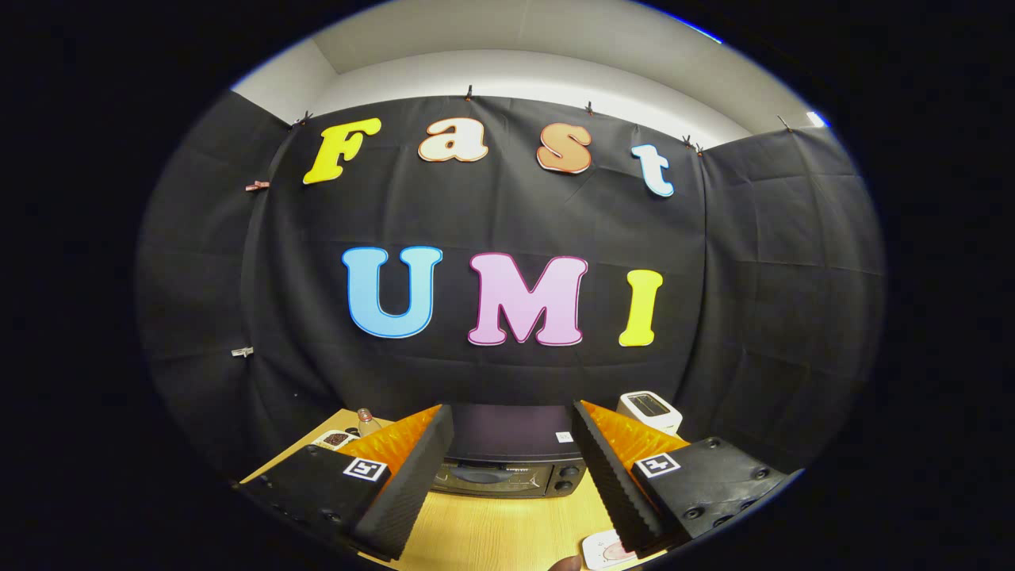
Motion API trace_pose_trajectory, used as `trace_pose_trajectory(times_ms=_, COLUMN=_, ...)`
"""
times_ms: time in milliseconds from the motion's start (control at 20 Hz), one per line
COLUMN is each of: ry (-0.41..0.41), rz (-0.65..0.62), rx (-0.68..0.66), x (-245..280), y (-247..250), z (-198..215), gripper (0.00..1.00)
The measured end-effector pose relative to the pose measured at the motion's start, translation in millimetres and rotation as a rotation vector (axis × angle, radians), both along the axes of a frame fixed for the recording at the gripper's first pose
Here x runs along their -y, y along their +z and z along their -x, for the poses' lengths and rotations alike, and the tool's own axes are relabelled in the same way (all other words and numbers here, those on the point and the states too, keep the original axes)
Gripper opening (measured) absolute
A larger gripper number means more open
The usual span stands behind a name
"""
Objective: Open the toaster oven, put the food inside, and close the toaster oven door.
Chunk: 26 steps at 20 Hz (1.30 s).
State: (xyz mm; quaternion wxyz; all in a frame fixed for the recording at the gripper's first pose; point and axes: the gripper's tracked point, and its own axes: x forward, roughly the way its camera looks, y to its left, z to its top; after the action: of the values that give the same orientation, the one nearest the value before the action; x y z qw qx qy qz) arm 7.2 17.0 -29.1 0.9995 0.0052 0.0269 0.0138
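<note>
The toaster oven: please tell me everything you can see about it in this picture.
The toaster oven is a dark, box-shaped appliance with a smooth, slightly glossy top. Its door looks closed, with a glass window and a handle across the front; two round knobs sit at one end of the front. It stands upright on the light wooden table, close to the black cloth wall. It is seen between the fingers of the open gripper and beyond them; nothing touches it. A white toaster stands apart beside it.

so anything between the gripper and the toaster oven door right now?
Nothing visible. The gripper is open, and the black toaster oven sits just ahead between its fingers, door shut, with only bare light wooden table between. The white slot toaster stands off to the side, beyond the fingers.
</note>
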Motion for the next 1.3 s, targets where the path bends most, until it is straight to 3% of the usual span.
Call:
trace_pose_trajectory(times_ms=250, ry=0.034, rz=-0.025, rx=-0.115, x=-18.1, y=-66.5, z=-29.2, gripper=0.97)
trace_pose_trajectory(times_ms=600, ry=0.087, rz=-0.06, rx=-0.29, x=-48.3, y=-168.5, z=-100.9, gripper=0.98)
trace_pose_trajectory(times_ms=900, ry=0.074, rz=-0.043, rx=-0.38, x=-51.6, y=-230.3, z=-155.6, gripper=0.98)
trace_pose_trajectory(times_ms=1300, ry=0.017, rz=-0.015, rx=-0.446, x=-48.7, y=-264.6, z=-176.1, gripper=0.98)
